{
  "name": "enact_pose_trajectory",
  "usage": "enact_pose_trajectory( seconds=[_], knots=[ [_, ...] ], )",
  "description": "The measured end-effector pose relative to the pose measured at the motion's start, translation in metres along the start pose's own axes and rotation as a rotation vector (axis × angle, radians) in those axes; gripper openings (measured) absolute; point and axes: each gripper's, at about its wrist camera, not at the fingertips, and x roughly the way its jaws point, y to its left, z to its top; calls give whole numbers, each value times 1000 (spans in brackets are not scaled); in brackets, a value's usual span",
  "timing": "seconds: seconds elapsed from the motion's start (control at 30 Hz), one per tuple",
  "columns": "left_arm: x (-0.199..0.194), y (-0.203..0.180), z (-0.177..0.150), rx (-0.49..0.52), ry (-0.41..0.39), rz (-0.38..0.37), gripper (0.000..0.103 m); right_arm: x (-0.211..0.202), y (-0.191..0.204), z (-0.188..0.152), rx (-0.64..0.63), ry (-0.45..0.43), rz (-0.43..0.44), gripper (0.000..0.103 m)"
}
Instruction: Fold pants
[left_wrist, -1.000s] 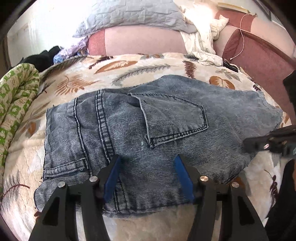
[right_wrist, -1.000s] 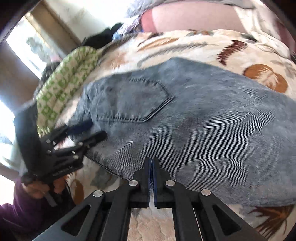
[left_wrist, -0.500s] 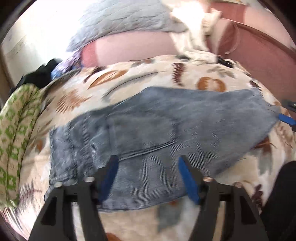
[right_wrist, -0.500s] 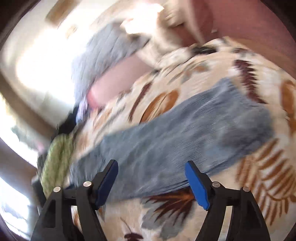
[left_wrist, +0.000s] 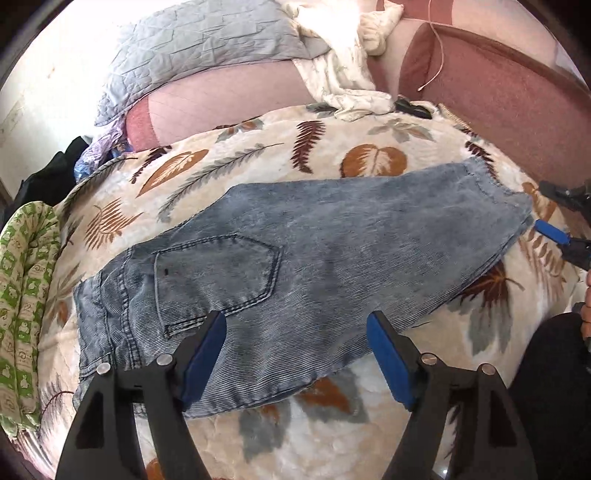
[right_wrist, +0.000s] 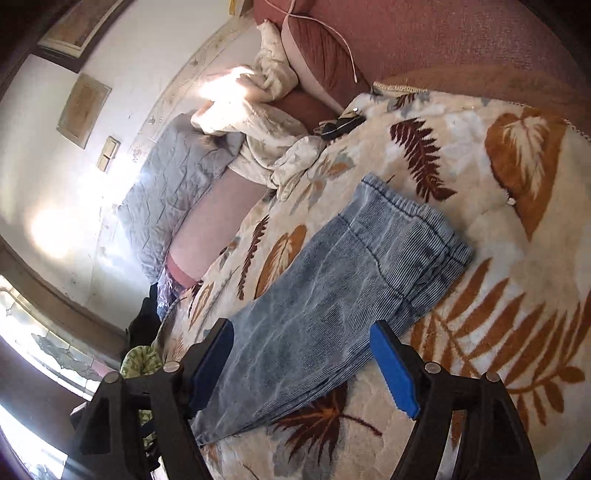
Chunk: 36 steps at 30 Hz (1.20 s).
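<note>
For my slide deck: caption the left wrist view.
Open left gripper hovers over denim pants on leaf-print blanket.

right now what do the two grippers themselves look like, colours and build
Both match: the left gripper and right gripper have matte black angular frames with triangular cut-outs, round silver bolt heads at the joints, and flat bright blue pads lining the inner face of each finger. No cables or markings show. In the left view, a dark sleeve sits at lower right.
</note>
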Motion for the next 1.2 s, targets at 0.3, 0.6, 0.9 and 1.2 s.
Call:
enact_pose_trajectory(
  seconds=[0.3, 0.6, 0.9, 1.2],
  knots=[
    [7, 9, 1, -50, 10, 1, 79, 4, 12, -3, -85, -3, -15, 79],
    [29, -51, 37, 90, 29, -61, 79, 8, 1, 23, -43, 8, -62, 79],
    [51, -120, 91, 260, 35, -125, 79, 1, -42, 12, 292, -2, -14, 79],
    [69, -170, 125, 424, 33, -135, 79, -1, -66, 5, 308, -34, -40, 79]
  ],
)
